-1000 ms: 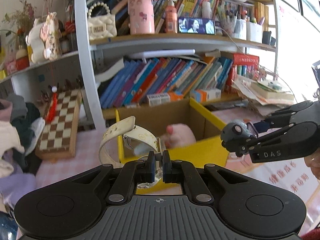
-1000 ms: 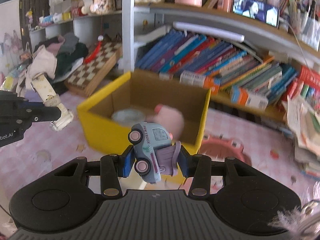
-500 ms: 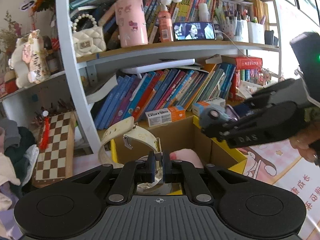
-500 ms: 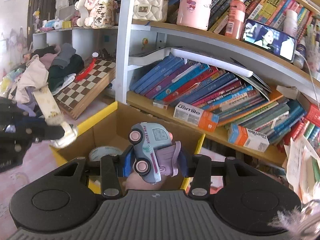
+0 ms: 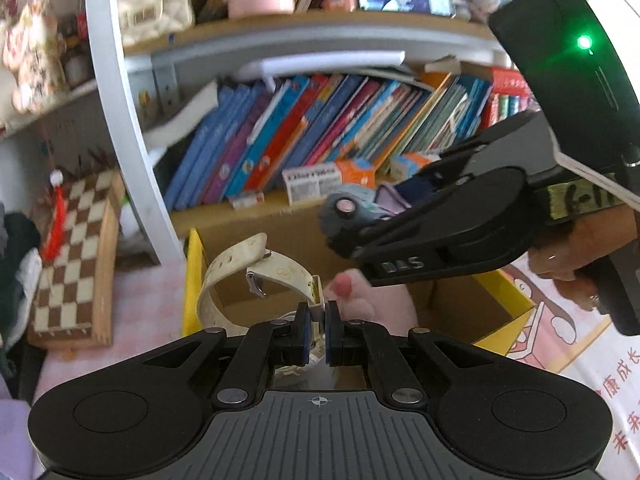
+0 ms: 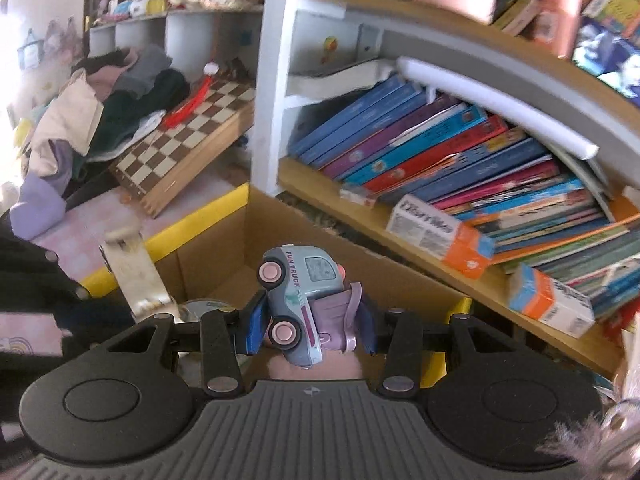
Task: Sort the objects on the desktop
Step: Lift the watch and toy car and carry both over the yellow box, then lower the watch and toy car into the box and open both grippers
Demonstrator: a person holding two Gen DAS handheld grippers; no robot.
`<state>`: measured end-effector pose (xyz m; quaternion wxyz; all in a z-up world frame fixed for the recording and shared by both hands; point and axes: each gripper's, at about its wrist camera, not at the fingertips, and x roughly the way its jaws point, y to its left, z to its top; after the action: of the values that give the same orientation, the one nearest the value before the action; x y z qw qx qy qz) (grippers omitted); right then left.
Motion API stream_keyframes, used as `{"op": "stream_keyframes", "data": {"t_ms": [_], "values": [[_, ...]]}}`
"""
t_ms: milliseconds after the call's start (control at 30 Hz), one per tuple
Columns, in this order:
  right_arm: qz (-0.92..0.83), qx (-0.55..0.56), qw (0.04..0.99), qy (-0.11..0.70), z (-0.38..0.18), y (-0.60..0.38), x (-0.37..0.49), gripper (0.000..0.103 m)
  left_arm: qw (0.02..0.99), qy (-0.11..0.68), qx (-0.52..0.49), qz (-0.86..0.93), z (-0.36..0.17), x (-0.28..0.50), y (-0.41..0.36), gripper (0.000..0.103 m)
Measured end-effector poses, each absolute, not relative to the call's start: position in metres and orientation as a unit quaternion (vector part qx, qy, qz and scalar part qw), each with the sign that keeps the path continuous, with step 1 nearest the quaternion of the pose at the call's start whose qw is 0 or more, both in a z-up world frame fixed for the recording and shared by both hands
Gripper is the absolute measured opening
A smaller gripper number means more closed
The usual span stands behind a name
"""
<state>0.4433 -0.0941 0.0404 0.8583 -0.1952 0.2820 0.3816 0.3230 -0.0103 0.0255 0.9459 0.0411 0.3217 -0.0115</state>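
My left gripper is shut on a cream wristwatch, whose strap loops up to the left over the yellow cardboard box. The watch strap also shows at the left of the right wrist view. My right gripper is shut on a pale blue toy truck with pink wheels, held above the box's brown inside wall. In the left wrist view the right gripper hangs over the box with the truck at its tip. A pink plush lies in the box.
A bookshelf of leaning books stands right behind the box, with small cartons on its ledge. A chessboard leans at the left beside a pile of clothes. A white shelf post rises by the box's left corner.
Both grippers have moved forward over the box, toward the bookshelf. The right gripper now reaches further across the left wrist view. Each keeps its hold.
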Motion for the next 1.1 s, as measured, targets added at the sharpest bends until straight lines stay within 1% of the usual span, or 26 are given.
{"op": "stream_keyframes", "data": {"t_ms": [233,633,700,733,767,833,867,900,1100], "values": [[0.404,-0.208,0.833,0.315,0.019,-0.066,0.461,0.043,0.93,0.368,0.012,0.001,0.011,0.342,0.0,0.005],[0.424,-0.2,0.813,0.347,0.0,-0.054,0.473,0.043,0.922,0.387,-0.012,0.009,0.006,0.353,0.01,0.007],[0.425,-0.201,0.811,0.348,-0.002,-0.052,0.474,0.043,0.92,0.391,-0.012,0.016,0.005,0.354,0.011,0.012],[0.426,-0.202,0.81,0.35,-0.002,-0.051,0.474,0.043,0.919,0.393,-0.013,0.023,0.004,0.355,0.011,0.013],[0.426,-0.202,0.809,0.352,-0.003,-0.05,0.474,0.043,0.919,0.392,-0.017,0.027,0.004,0.354,0.012,0.018],[0.428,-0.203,0.807,0.354,-0.003,-0.049,0.475,0.043,0.922,0.385,-0.026,0.03,0.005,0.351,0.014,0.036],[0.429,-0.203,0.805,0.355,-0.003,-0.048,0.475,0.043,0.923,0.382,-0.029,0.029,0.006,0.349,0.013,0.054],[0.431,-0.204,0.804,0.355,-0.004,-0.048,0.474,0.043,0.925,0.378,-0.029,0.028,0.007,0.346,0.012,0.06],[0.437,-0.209,0.8,0.353,-0.004,-0.045,0.472,0.043,0.935,0.354,-0.016,0.025,0.014,0.333,0.005,0.069]]}}
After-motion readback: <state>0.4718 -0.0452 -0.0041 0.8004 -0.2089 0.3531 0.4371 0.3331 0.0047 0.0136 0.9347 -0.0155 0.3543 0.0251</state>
